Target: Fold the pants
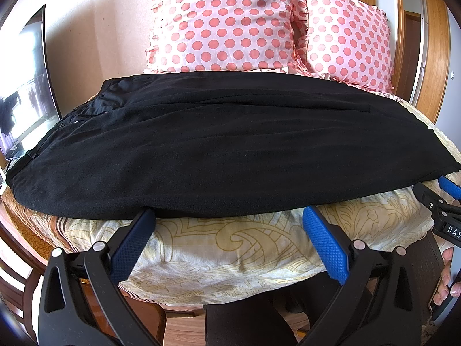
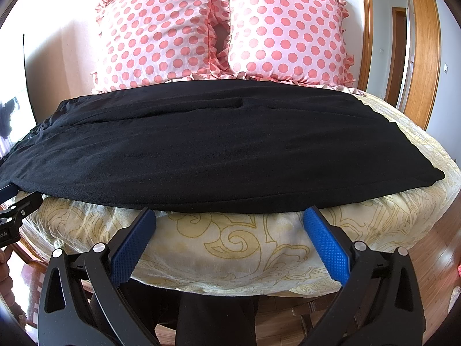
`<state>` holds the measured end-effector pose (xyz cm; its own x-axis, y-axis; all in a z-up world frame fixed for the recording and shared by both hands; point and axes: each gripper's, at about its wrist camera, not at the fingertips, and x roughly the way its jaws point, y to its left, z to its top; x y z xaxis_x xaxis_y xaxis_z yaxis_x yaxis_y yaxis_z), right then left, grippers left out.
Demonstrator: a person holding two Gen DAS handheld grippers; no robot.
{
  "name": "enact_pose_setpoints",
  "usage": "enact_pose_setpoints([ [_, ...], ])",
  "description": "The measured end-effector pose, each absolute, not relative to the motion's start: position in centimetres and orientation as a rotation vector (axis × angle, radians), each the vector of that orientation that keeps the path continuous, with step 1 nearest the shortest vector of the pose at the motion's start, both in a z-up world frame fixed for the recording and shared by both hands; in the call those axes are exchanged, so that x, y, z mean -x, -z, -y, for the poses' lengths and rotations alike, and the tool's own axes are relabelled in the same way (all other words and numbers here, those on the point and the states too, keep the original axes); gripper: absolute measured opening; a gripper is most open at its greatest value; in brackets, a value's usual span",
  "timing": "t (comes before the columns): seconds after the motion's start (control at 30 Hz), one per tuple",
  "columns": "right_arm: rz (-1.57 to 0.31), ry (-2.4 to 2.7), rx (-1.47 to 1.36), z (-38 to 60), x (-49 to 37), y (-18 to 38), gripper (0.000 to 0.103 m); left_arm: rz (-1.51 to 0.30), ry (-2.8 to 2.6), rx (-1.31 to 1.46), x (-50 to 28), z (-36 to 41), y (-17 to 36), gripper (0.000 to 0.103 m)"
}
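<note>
Black pants (image 1: 219, 150) lie flat and lengthwise across a cream patterned bedcover (image 1: 230, 248), waistband at the left, legs stacked one on the other. My left gripper (image 1: 229, 214) is open, its blue fingertips right at the pants' near edge, the left tip touching or just under the hem. In the right wrist view the same pants (image 2: 219, 150) fill the middle, and my right gripper (image 2: 230, 213) is open with both tips at the near edge. The right gripper also shows at the right edge of the left wrist view (image 1: 440, 201).
Two pink polka-dot pillows (image 1: 230, 23) (image 2: 282, 31) stand behind the pants. A dark screen (image 1: 26, 86) stands at the left. The bedcover's near edge (image 2: 230, 276) drops to a wooden floor (image 2: 438, 248). A wooden door frame (image 2: 420, 52) stands at right.
</note>
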<state>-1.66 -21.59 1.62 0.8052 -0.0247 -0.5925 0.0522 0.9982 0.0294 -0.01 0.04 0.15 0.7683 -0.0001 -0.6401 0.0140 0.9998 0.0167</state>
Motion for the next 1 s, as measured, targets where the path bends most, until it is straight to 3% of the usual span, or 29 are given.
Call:
enact_pose_setpoints([
  [1.0, -0.608, -0.028, -0.035, 23.7, 2.6, -0.8, 0.102, -0.707, 0.018, -0.022, 0.6, -0.4, -0.3, 0.101],
])
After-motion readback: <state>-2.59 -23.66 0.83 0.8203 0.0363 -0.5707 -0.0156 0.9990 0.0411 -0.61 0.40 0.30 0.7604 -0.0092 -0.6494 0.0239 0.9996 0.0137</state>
